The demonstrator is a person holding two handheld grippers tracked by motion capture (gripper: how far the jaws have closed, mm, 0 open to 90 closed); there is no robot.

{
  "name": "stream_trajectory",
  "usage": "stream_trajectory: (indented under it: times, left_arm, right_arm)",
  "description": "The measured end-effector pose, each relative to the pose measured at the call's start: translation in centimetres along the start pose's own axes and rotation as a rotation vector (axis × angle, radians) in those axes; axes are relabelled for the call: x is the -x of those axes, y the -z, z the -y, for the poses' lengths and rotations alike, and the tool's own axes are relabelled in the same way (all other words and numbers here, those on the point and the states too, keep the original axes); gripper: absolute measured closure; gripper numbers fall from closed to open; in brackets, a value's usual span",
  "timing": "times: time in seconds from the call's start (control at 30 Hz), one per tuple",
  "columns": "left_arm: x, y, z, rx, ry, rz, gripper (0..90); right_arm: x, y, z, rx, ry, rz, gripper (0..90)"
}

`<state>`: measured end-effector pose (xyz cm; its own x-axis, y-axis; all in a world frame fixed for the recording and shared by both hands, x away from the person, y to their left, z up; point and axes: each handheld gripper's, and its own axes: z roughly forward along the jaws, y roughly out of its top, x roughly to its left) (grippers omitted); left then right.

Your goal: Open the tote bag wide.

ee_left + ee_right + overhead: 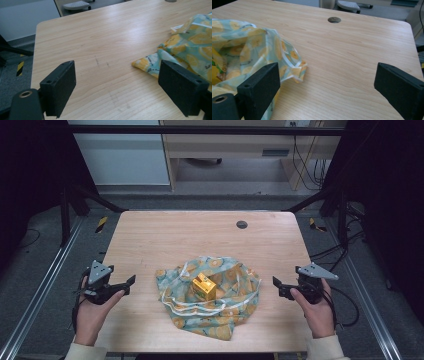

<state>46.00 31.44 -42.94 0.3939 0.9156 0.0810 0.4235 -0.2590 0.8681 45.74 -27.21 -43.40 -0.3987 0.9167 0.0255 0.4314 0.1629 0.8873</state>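
High view: crumpled lemon-print cloth (210, 295) cradles boxy yellow carton (204, 286).

The light wooden table (150, 240) with rounded corners has a round dark grommet hole (242, 224) towards one o'clock near its far edge. Beyond it, at twelve o'clock, stands a pale wood desk (225, 145) on the grey floor, with black cables (305, 165) hanging at its right. Yellow-and-black hazard tape (101, 224) marks the floor at ten o'clock, just beside the table's far left corner.
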Motion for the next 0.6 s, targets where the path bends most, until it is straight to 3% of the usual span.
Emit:
stream_trajectory:
  times: [0.17, 0.33, 0.53, 0.6]
  left_arm:
    - [-1.2, -0.5, 0.9, -0.041, 0.0, -0.036, 13.1]
    - [-2.1, -1.2, 1.9, -0.09, -0.008, -0.045, 10.1]
    - [-2.1, -1.9, 2.4, -0.124, -0.01, -0.031, 7.2]
    - [-2.0, -2.0, 2.3, -0.124, -0.016, -0.028, 7.2]
  right_arm:
    - [1.0, -0.3, 1.1, -0.026, -0.021, 0.03, 6.3]
    - [2.0, -1.1, 2.7, -0.106, -0.034, 0.06, 6.6]
    - [2.7, -1.5, 3.9, -0.183, -0.084, 0.064, 7.4]
    - [2.8, -1.5, 4.0, -0.184, -0.085, 0.074, 9.4]
